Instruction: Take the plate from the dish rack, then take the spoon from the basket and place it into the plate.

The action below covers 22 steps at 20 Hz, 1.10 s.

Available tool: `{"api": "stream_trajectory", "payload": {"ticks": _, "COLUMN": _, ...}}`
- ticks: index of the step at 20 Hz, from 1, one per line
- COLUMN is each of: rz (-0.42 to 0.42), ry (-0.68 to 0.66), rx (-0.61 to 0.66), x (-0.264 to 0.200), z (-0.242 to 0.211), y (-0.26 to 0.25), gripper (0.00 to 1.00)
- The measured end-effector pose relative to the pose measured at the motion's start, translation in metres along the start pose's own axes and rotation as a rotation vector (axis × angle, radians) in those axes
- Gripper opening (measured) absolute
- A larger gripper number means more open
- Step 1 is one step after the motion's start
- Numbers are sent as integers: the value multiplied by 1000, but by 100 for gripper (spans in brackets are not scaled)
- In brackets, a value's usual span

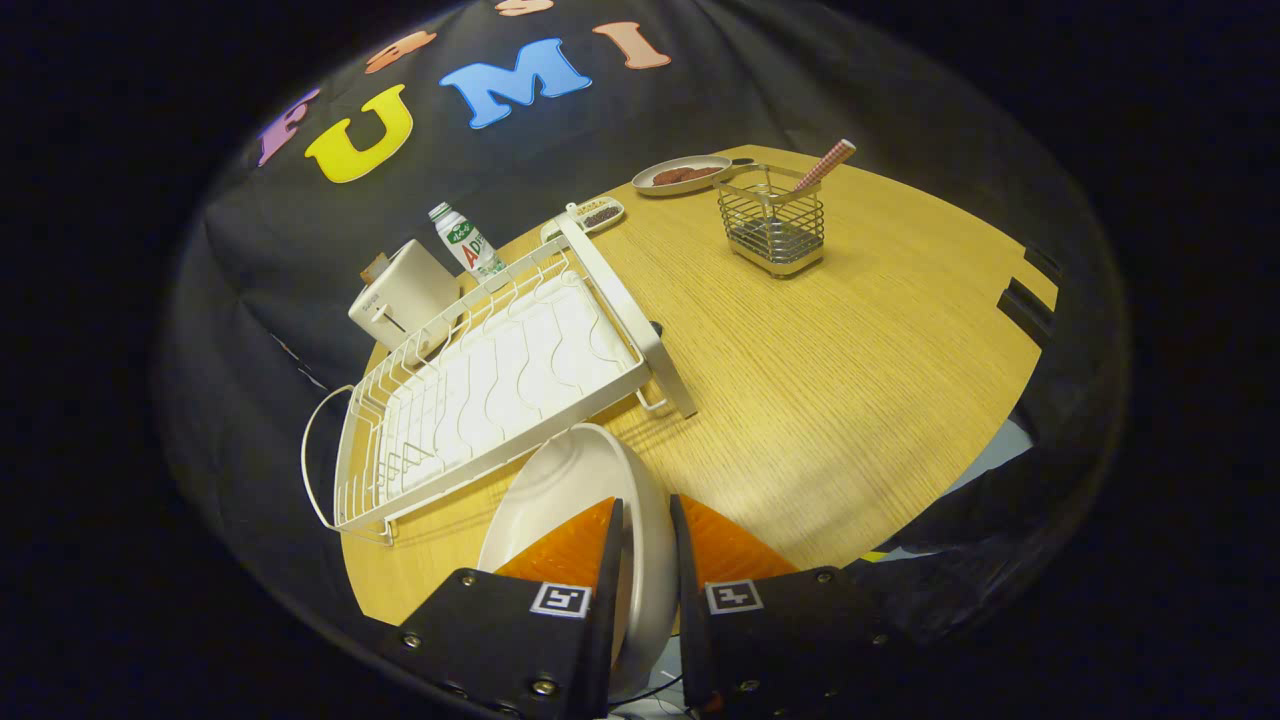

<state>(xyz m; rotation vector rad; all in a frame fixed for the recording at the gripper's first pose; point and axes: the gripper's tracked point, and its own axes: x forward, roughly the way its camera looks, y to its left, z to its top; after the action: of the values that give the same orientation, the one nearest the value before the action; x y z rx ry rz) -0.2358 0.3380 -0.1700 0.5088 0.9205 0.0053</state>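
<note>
A white plate is held on edge between my fingers, its rim pinched by both pads, and it hangs above the wooden table just in front of the white dish rack. My gripper is shut on the plate's rim. The rack holds no dishes. Far beyond the fingers stands a wire basket with a spoon leaning out of it; its handle has a checked red-and-white pattern.
Behind the rack stand a white boxy appliance and a small green-and-white bottle. Beyond the basket lie an oval dish with brown food and a smaller dish. The table's edge runs along the right.
</note>
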Motion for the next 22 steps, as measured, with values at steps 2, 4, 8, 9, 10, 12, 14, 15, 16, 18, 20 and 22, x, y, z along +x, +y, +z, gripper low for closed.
{"api": "stream_trajectory", "payload": {"ticks": 2, "rz": -7, "ry": -9, "rx": -1, "x": 2, "z": 6, "y": -2, "gripper": 28}}
{"api": "stream_trajectory", "payload": {"ticks": 4, "rz": -13, "ry": -24, "rx": 2, "x": 4, "z": 14, "y": -5, "gripper": 31}}
{"api": "stream_trajectory", "payload": {"ticks": 8, "rz": -79, "ry": -90, "rx": -49, "x": -2, "z": 48, "y": -23, "gripper": 31}}
{"api": "stream_trajectory", "payload": {"ticks": 9, "rz": -89, "ry": -114, "rx": -60, "x": -5, "z": 60, "y": -27, "gripper": 31}}
{"api": "stream_trajectory", "payload": {"ticks": 10, "rz": -100, "ry": -146, "rx": -68, "x": -6, "z": 74, "y": -32, "gripper": 31}}
{"api": "stream_trajectory", "payload": {"ticks": 12, "rz": -124, "ry": -196, "rx": -66, "x": -7, "z": 101, "y": -41, "gripper": 31}}
{"api": "stream_trajectory", "payload": {"ticks": 14, "rz": -148, "ry": -239, "rx": -48, "x": -8, "z": 126, "y": -50, "gripper": 31}}
{"api": "stream_trajectory", "payload": {"ticks": 15, "rz": -159, "ry": -259, "rx": -41, "x": -7, "z": 138, "y": -54, "gripper": 31}}
{"api": "stream_trajectory", "payload": {"ticks": 16, "rz": -175, "ry": -280, "rx": -37, "x": -7, "z": 151, "y": -60, "gripper": 31}}
{"api": "stream_trajectory", "payload": {"ticks": 18, "rz": -213, "ry": -318, "rx": -34, "x": -6, "z": 173, "y": -72, "gripper": 31}}
{"api": "stream_trajectory", "payload": {"ticks": 20, "rz": -246, "ry": -342, "rx": -24, "x": 1, "z": 193, "y": -83, "gripper": 31}}
{"api": "stream_trajectory", "payload": {"ticks": 22, "rz": -276, "ry": -355, "rx": -12, "x": 8, "z": 209, "y": -94, "gripper": 32}}
